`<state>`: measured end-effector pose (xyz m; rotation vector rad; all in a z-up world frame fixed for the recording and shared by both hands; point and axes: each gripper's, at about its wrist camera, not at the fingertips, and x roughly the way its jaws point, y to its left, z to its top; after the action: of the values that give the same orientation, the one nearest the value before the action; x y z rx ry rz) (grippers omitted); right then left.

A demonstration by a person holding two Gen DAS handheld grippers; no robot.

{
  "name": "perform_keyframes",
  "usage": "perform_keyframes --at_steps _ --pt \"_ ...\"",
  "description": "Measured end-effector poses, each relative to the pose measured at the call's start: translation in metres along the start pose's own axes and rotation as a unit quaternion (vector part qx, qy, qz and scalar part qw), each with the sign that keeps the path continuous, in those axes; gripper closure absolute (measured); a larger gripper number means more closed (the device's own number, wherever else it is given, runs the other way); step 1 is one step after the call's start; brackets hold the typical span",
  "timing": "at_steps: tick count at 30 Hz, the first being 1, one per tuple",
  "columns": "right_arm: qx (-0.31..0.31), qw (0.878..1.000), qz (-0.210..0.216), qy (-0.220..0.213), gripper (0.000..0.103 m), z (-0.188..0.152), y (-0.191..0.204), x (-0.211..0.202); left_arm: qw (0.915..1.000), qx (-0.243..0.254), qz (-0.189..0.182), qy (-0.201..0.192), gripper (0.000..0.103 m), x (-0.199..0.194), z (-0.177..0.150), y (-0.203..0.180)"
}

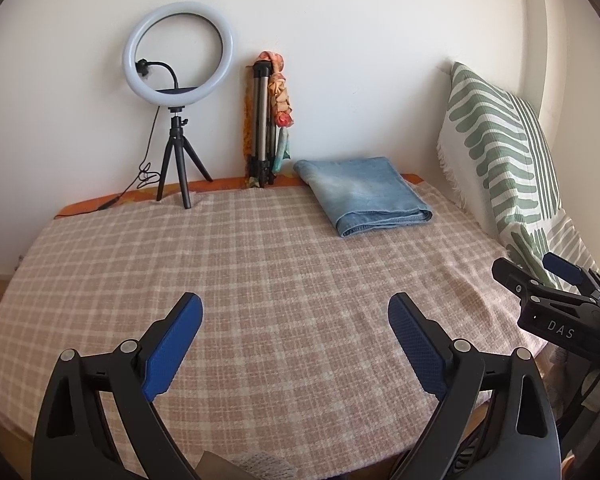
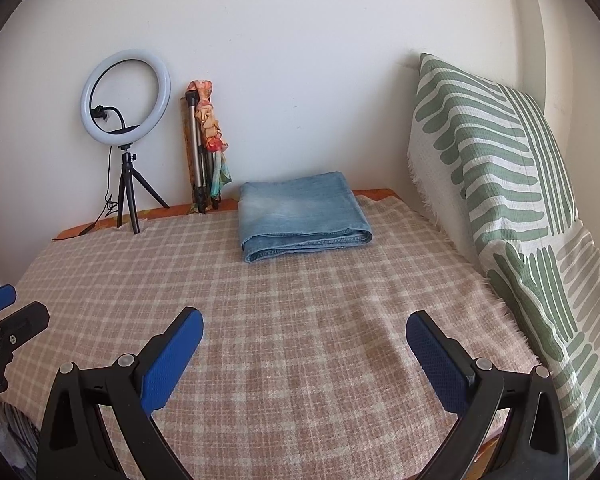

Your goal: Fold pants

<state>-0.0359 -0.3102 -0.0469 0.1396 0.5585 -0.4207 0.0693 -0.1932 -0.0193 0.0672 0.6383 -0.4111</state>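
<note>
Pants (image 2: pixel 300 212) folded, upper centre of bed (image 2: pixel 260 340). Left gripper (image 1: pixel 294 340) wide, empty; right gripper (image 2: pixel 304 354) wide, empty. Judged: task complete; keep clear, avoid disturbing stack.

The right hand-held gripper (image 1: pixel 556 276) is partly cut off at the picture's edge.

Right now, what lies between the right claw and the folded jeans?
Only bare checked blanket lies between the open right claw and the folded jeans, seen in the right wrist view.
</note>
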Motion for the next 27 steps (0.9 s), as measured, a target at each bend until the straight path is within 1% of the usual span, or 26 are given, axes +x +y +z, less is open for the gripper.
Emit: perform_keyframes --at_steps 19,27 --pt "0.002 1.000 0.001 0.001 0.000 -0.0011 -0.0001 0.0005 1.0000 0.001 -0.002 -0.003 0.009 -0.0015 0.0017 -0.0012" --pt "0.004 1.000 0.002 0.002 0.000 -0.0018 -0.0006 0.0006 1.0000 -0.004 0.002 -0.006 0.009 -0.0025 0.0017 -0.0004"
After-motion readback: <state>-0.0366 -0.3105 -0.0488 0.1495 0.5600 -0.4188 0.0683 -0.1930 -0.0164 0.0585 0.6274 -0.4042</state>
